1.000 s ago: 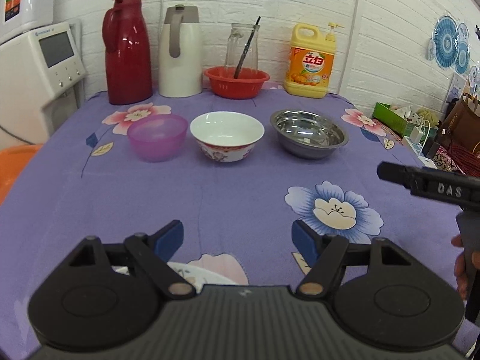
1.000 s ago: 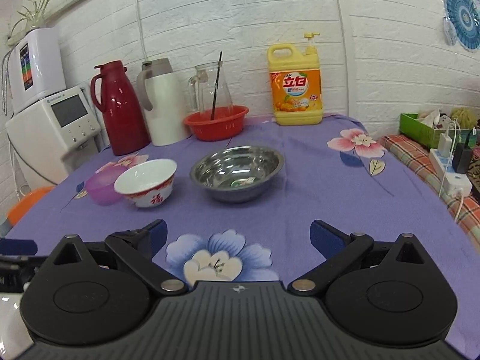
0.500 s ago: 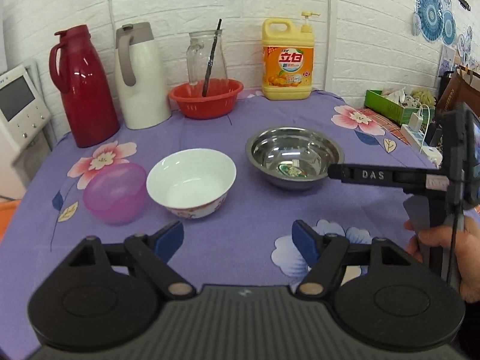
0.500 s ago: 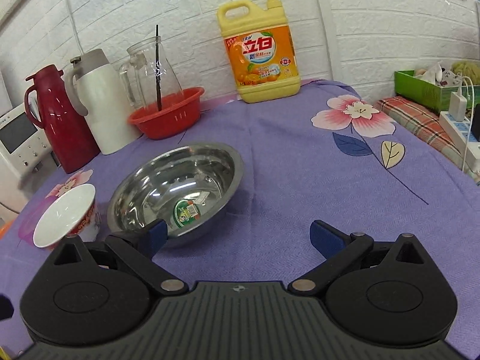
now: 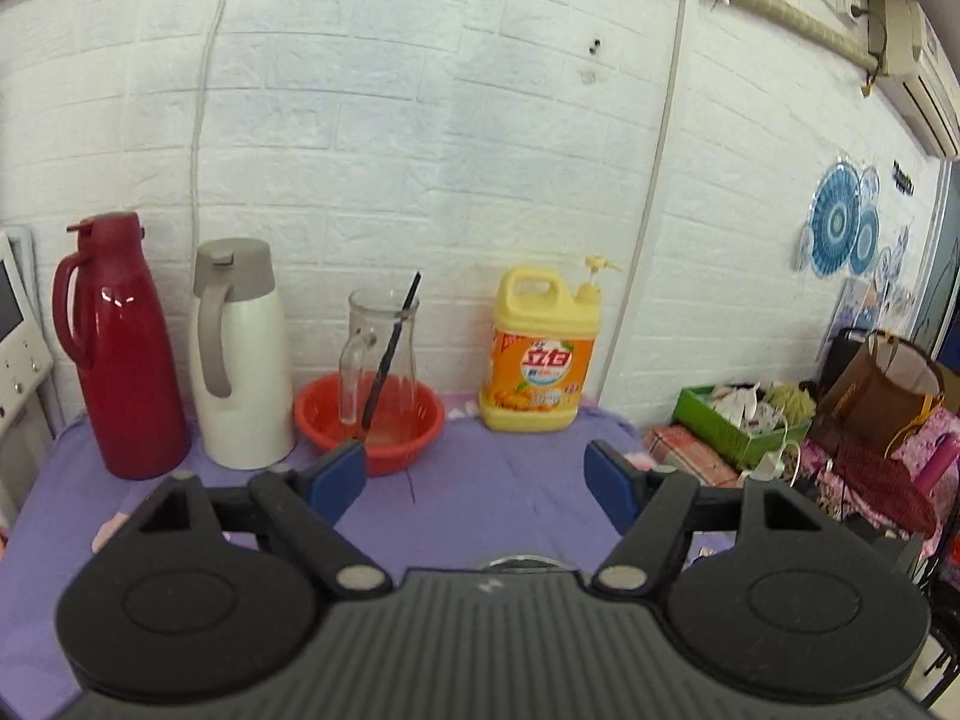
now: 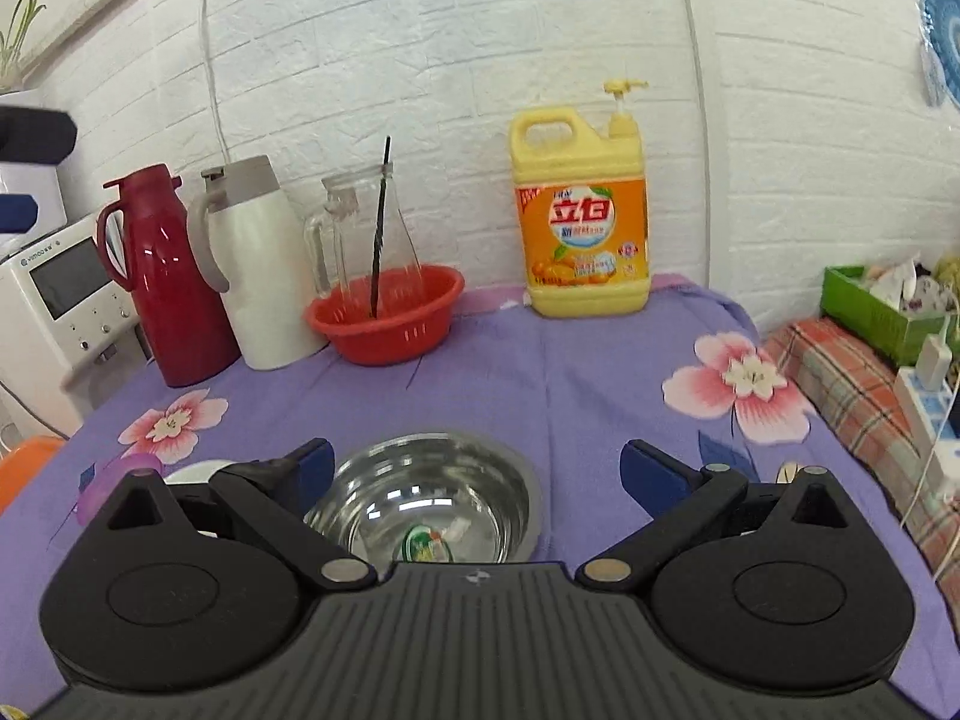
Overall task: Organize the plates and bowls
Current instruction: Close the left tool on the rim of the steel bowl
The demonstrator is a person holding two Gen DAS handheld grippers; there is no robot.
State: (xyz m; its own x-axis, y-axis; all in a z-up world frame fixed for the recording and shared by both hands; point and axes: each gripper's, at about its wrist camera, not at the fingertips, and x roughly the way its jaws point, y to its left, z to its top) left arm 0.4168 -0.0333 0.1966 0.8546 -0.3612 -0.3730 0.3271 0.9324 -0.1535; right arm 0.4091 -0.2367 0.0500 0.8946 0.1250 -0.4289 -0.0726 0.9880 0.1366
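Observation:
A steel bowl [image 6: 432, 498] with a sticker inside sits on the purple flowered cloth [image 6: 570, 384]. It lies low between the fingers of my right gripper [image 6: 480, 474], which is open; the pads do not touch the bowl. Left of it, a sliver of the white bowl [image 6: 192, 471] and a bit of the purple bowl [image 6: 96, 492] show behind the left finger. My left gripper [image 5: 474, 480] hangs open and empty above the table. Only the steel bowl's rim [image 5: 522, 561] peeks over its body.
Along the back wall stand a red thermos [image 6: 168, 276], a white thermos [image 6: 258, 264], a red basket [image 6: 387, 315] holding a glass jug with a stick, and a yellow detergent bottle [image 6: 579, 210]. A white appliance [image 6: 54, 306] is at the left, clutter [image 5: 840, 438] at the right.
My left gripper rose and swung up, so the bowls dropped below its view. My right gripper moved forward until the steel bowl lay between its fingers.

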